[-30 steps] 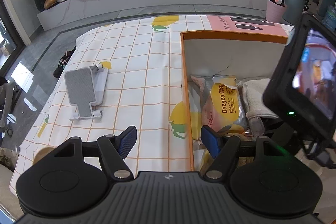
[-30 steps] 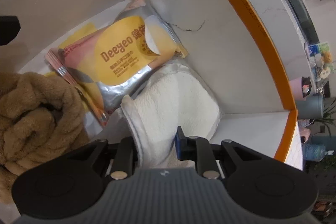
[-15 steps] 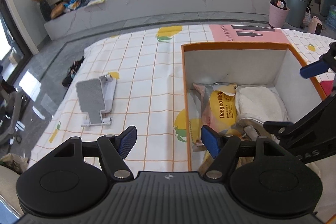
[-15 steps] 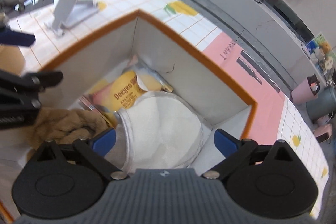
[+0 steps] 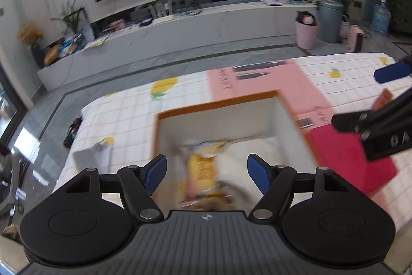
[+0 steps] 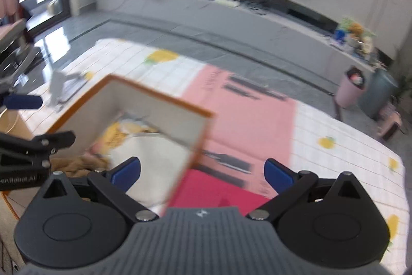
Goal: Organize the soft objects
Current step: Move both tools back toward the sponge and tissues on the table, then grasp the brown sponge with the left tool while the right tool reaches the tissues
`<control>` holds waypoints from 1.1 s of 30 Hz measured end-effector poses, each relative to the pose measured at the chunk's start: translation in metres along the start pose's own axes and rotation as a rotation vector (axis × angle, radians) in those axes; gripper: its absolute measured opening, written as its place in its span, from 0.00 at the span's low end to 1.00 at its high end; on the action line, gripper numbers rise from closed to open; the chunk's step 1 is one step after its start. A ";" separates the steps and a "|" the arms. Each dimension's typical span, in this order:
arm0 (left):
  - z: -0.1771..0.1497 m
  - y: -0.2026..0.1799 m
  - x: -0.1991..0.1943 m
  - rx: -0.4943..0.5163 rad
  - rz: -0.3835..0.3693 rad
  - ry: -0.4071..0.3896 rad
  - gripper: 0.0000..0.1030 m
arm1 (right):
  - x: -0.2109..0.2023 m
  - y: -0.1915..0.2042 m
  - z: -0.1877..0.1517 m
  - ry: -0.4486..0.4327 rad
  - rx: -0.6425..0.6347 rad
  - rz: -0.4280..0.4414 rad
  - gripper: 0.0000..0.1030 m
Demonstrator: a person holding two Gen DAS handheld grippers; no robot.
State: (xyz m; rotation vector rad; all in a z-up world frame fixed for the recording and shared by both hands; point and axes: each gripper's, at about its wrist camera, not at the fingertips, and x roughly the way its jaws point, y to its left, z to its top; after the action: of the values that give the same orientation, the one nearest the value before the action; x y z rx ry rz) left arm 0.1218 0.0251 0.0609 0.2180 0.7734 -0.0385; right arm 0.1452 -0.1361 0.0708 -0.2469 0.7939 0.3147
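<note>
Both grippers are hanging above the table right now with nothing in them. The left gripper [image 5: 206,170] has its blue pads spread wide, and the right gripper [image 6: 202,173] is spread about as far as it goes, with empty air between the pads; its jaws have just been opening. All the soft stuff sits inside the white box with the orange rim [image 5: 219,105], which stands on the checked lemon-print tablecloth [image 5: 123,115], with its far right corner over the pink mat [image 5: 260,84]. Inside the box, the white fluffy towel [image 6: 154,159] takes up the right side, pressed against the right wall. The yellow snack bag [image 5: 200,169] lies just beside it on the left, running toward the far wall, and the brown plush towel [image 6: 77,163] is bunched up at the near end, touching both as far as I can tell. It's all pretty blurry, so I can't read the bag's print. Off to the left of the box, near the cloth's left edge, there's a grey phone stand [image 5: 87,156], well apart from everything. A darker red sheet [image 5: 347,156] lies on the cloth right up against the box's right side. Neither claw is touching the box or anything in it.
</note>
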 end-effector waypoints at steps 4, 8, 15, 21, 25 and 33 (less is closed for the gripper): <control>0.012 -0.045 -0.004 0.042 -0.110 -0.001 0.82 | -0.018 -0.048 -0.026 -0.030 0.033 -0.142 0.97; 0.025 -0.088 -0.005 0.085 -0.158 -0.013 0.82 | -0.020 -0.100 -0.063 -0.027 0.131 -0.208 0.97; 0.034 -0.160 0.021 0.199 -0.156 0.001 0.83 | 0.010 -0.197 -0.133 -0.020 0.430 -0.297 0.97; 0.035 -0.221 0.055 0.313 -0.197 0.080 0.83 | 0.057 -0.242 -0.180 0.154 0.589 -0.293 0.97; 0.042 -0.262 0.075 0.369 -0.187 0.077 0.83 | 0.073 -0.252 -0.186 0.173 0.629 -0.282 0.97; 0.048 -0.335 0.120 0.620 -0.097 -0.015 0.85 | 0.082 -0.260 -0.185 0.176 0.618 -0.290 0.97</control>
State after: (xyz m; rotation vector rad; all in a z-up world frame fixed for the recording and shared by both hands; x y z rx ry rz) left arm 0.2020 -0.3069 -0.0500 0.7671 0.7393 -0.3738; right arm 0.1727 -0.4234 -0.0883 0.1952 0.9764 -0.2335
